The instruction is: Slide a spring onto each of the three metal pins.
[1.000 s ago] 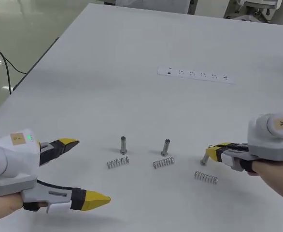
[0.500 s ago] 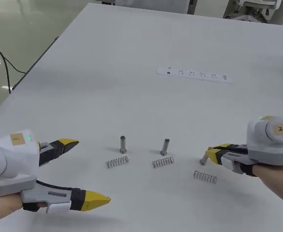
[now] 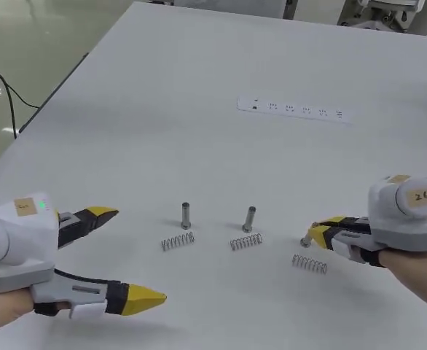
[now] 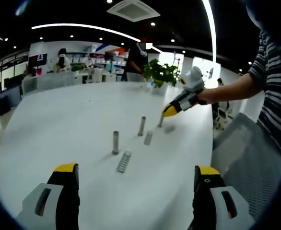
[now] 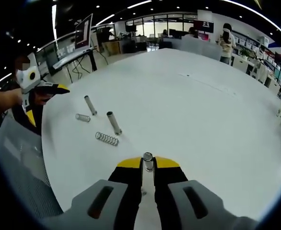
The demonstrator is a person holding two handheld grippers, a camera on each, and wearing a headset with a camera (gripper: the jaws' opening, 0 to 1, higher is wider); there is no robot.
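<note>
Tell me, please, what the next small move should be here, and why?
Probably bring the open left gripper across to the spring lying beside the rightmost pin and pick it up. The right gripper is shut on that pin, holding it, while the spring lies loose with nothing gripping it.

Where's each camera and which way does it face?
Head view: headset, facing down at the table; left gripper, right gripper, hands show.
Left gripper view: rides left gripper, faces the right gripper; own open jaws show.
Right gripper view: rides right gripper, faces left gripper; own jaws shut on pin.
All three share the two free pins.
</note>
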